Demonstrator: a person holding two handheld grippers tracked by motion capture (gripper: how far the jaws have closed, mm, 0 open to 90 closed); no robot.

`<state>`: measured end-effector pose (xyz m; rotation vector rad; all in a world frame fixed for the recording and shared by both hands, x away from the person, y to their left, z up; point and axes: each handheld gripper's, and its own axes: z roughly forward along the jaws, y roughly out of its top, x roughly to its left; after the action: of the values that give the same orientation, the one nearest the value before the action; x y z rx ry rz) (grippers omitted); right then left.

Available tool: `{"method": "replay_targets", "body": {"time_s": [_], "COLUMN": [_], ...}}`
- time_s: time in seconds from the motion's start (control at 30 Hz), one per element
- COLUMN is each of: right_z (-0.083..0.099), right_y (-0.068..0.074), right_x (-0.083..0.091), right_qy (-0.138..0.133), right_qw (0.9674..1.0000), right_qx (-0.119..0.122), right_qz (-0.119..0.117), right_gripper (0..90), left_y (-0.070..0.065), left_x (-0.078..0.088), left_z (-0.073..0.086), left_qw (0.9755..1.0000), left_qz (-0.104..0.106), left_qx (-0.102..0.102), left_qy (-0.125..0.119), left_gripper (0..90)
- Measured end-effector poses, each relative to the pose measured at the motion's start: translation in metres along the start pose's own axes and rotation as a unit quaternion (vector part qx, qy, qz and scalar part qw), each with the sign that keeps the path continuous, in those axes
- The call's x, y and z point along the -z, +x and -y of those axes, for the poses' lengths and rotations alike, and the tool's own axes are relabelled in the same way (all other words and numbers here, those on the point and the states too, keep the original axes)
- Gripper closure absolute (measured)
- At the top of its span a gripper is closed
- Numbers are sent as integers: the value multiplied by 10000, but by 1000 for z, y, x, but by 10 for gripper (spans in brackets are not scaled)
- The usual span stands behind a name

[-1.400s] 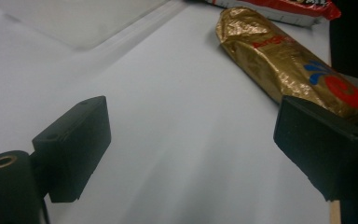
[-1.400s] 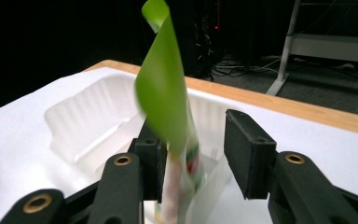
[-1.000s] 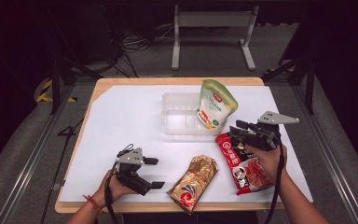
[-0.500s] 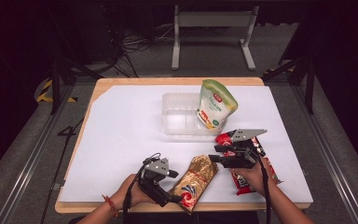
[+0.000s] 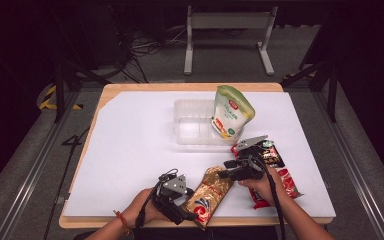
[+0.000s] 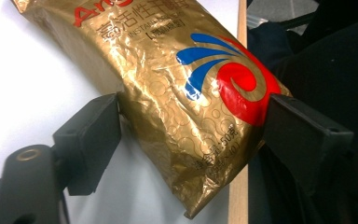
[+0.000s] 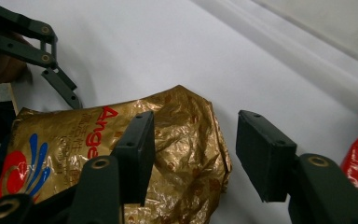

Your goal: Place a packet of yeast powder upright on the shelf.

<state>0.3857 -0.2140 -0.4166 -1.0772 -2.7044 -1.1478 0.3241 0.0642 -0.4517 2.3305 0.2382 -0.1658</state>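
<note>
Left jaws: your left gripper [image 6: 191, 135] straddles the near end of the gold yeast packet [image 6: 182, 88]; its jaws have just been closing and both pads now touch the packet's sides.
Right jaws: your right gripper [image 7: 193, 154] stands open over the packet's far end, one jaw above the foil, the other over bare white sheet [image 5: 130, 145]; these jaws have just been opening.
Packet axis: it runs from the left gripper [image 5: 187, 210] up towards the right gripper [image 5: 225, 170], on the sheet at the table's near edge.
Nearer hand: left.
Since earlier: both hands have come in to the packet; the red packet [image 5: 280, 180] lies free beside it.
</note>
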Motion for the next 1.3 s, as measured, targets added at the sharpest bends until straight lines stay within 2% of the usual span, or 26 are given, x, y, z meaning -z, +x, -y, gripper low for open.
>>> {"method": "replay_targets", "body": {"time_s": [0.17,0.23,0.33,0.4,0.43,0.6,0.7,0.83,0.97,1.0,1.1,1.17,1.2,1.27,1.3], "right_z": [-3,-3,-4,-4,-4,-4,-6,-10,-15,-18,-23,-26,-27,-29,-30], "right_y": [-6,-10,-11,-14,-15,-16,-15,-15,-13,-11,-4,0,1,4,6], "right_x": [-7,-9,-9,-8,-8,-4,1,18,39,46,56,61,62,65,66], "right_qy": [274,323,395,383,369,278,129,-276,-690,-830,-1030,-1135,-1167,-1260,-1316], "right_qw": [9994,9989,9980,9974,9976,9979,9985,9973,9937,9914,9887,9875,9870,9861,9856], "right_qx": [-166,-252,-292,-322,-309,-318,-220,-233,-242,-248,-173,-127,-112,-51,-39], "right_qz": [-93,-225,-403,-525,-491,-501,-492,-641,-851,-976,-1073,-1088,-1101,-1084,-1061], "right_gripper": [491,572,640,776,815,877,892,899,900,900,900,900,900,900,900], "left_y": [0,0,0,0,1,0,0,3,12,14,23,28,31,36,38], "left_x": [0,0,0,0,0,1,0,4,8,10,17,21,24,27,28], "left_z": [0,0,-1,-1,-1,-1,-2,-2,0,1,1,1,0,-1,-2], "left_qw": [10000,10000,10000,10000,10000,9999,9998,9987,9970,9960,9935,9911,9907,9880,9874], "left_qz": [-75,-67,-96,-96,-93,-127,-190,-496,-774,-885,-1095,-1268,-1269,-1437,-1451], "left_qx": [32,19,-19,0,8,-32,-78,-107,-87,-90,88,85,100,105,124], "left_qy": [-13,-12,17,8,-2,26,28,33,-38,-92,-291,-401,-484,-564,-613], "left_gripper": [247,260,265,275,276,289,283,304,324,330,323,316,316,320,317]}}
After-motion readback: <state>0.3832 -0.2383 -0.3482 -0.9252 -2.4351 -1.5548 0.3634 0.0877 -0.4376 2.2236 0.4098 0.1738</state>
